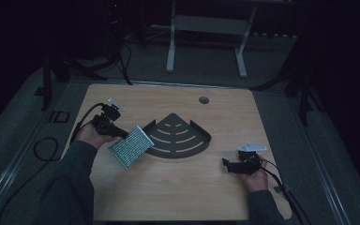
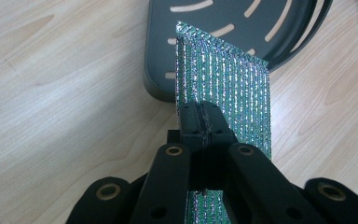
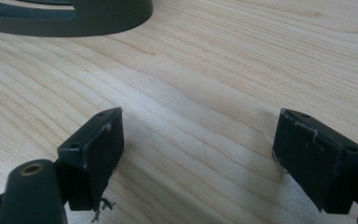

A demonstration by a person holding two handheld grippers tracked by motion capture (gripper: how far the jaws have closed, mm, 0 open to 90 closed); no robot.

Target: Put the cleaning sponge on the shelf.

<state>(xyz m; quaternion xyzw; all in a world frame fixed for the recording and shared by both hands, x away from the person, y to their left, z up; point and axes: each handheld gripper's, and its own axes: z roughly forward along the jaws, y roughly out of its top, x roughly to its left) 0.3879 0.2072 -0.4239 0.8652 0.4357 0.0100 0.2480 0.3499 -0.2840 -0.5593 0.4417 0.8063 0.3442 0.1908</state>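
The person's sleeves enter at the near edge of the bench point(image 1: 178, 197), one forearm on each side. The left hand point(image 1: 90, 132) reaches in from the near left and holds the left tool point(image 1: 122, 134) angled toward the right, its jaws clenched on one edge of a glittery green pad point(image 1: 131, 147). In the high view the pad hangs tilted, its far corner just beside the near left edge of the dark fan-shaped tray point(image 1: 178, 137) at mid-bench; whether its lower edge touches the wood cannot be told in the dim light. The left tool view is brighter: the pad point(image 2: 228, 88) stands on edge, gripped in the closed tool point(image 2: 200, 122), and covers part of the slotted tray point(image 2: 279, 28) behind it. The tray's far side is cut off there.

On the near right the right hand point(image 1: 258, 180) holds the right tool point(image 1: 225, 162) low over bare wood, pointing left, well apart from the tray. Its own view shows the tool point(image 3: 198, 149) released, jaws wide apart with nothing between them, and only a curved bit of tray rim point(image 3: 74, 21) at the top.
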